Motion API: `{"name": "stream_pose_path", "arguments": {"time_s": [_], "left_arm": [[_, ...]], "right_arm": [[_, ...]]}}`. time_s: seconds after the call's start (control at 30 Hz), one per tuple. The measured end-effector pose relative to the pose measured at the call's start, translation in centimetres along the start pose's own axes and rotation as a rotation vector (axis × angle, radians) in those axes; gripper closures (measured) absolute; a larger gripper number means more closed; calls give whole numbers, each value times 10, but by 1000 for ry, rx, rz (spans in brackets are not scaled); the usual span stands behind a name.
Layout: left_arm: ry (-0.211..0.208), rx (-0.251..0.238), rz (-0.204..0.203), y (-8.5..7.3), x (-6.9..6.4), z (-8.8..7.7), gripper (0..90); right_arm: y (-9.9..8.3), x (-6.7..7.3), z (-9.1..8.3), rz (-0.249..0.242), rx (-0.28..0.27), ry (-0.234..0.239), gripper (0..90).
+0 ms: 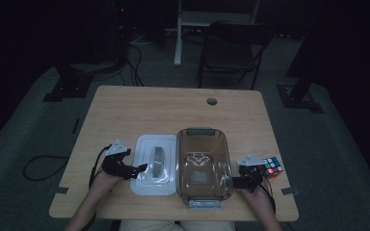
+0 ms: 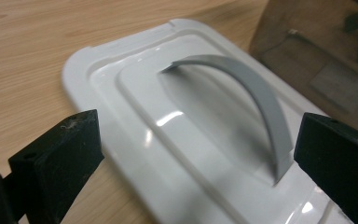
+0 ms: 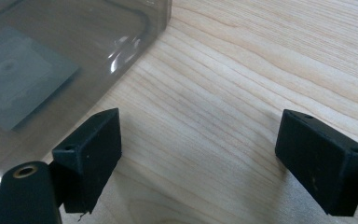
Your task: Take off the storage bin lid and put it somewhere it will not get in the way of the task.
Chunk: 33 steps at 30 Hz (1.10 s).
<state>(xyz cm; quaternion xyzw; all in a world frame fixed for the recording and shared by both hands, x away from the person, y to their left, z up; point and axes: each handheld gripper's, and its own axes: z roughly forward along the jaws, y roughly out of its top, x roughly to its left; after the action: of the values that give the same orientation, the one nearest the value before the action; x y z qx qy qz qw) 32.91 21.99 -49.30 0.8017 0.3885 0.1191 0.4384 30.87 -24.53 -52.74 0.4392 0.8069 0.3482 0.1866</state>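
A white lid (image 1: 144, 183) with an arched grey handle (image 1: 157, 161) lies flat on the wooden table, left of a clear brownish container (image 1: 203, 163). My left gripper (image 1: 142, 168) stands open at the lid's left edge. In the left gripper view its jaws are spread wide, with the lid (image 2: 135, 107) and handle (image 2: 256, 93) ahead and nothing pressed between them. My right gripper (image 1: 236, 182) is open at the container's near right corner. In the right gripper view my right gripper (image 3: 200, 154) holds nothing over bare wood, with the container wall (image 3: 51, 60) at the left.
A colour puzzle cube (image 1: 272, 167) sits on the table just right of my right hand. The table (image 1: 173, 110) has a cable hole (image 1: 212, 101) near its far edge. A folding chair (image 1: 233, 48) stands on the floor beyond.
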Motion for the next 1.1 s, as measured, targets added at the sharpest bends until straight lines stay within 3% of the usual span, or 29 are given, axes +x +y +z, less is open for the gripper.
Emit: {"name": "stream_pose_path", "arguments": {"time_s": [0.1,0.13,0.17,0.2,0.27,0.3,0.33,0.37,0.4,0.57,0.9,1.0,1.03,1.1], "left_arm": [[59,18,-29,-5,5,-5,2],[59,18,-29,-5,5,-5,3],[99,26,-39,-8,8,-8,3],[99,26,-39,-8,8,-8,3],[147,46,-38,-12,9,-10,3],[197,57,-35,-16,12,-12,3],[197,57,-35,-16,12,-12,3],[244,64,-49,-20,16,-14,3],[244,64,-49,-20,16,-14,3],[335,101,-59,-29,23,-18,3],[456,171,-148,-40,38,-17,4],[452,163,-172,-41,39,-16,3],[453,163,-170,-41,40,-16,3],[462,162,-171,-41,40,-16,3]], "right_arm": [[0,0,0,0,0,0,143],[0,0,0,0,0,0,143],[0,0,0,0,0,0,143],[0,0,0,0,0,0,143],[0,0,0,0,1,0,143],[0,0,0,0,1,0,143],[0,0,0,0,1,0,143],[0,0,0,0,0,0,143],[0,0,0,0,0,0,143],[0,0,0,0,1,0,143],[1,0,1,0,3,0,130],[1,-2,1,5,5,-7,127],[2,-2,2,32,3,-32,130],[2,-2,3,34,3,-38,130]]}}
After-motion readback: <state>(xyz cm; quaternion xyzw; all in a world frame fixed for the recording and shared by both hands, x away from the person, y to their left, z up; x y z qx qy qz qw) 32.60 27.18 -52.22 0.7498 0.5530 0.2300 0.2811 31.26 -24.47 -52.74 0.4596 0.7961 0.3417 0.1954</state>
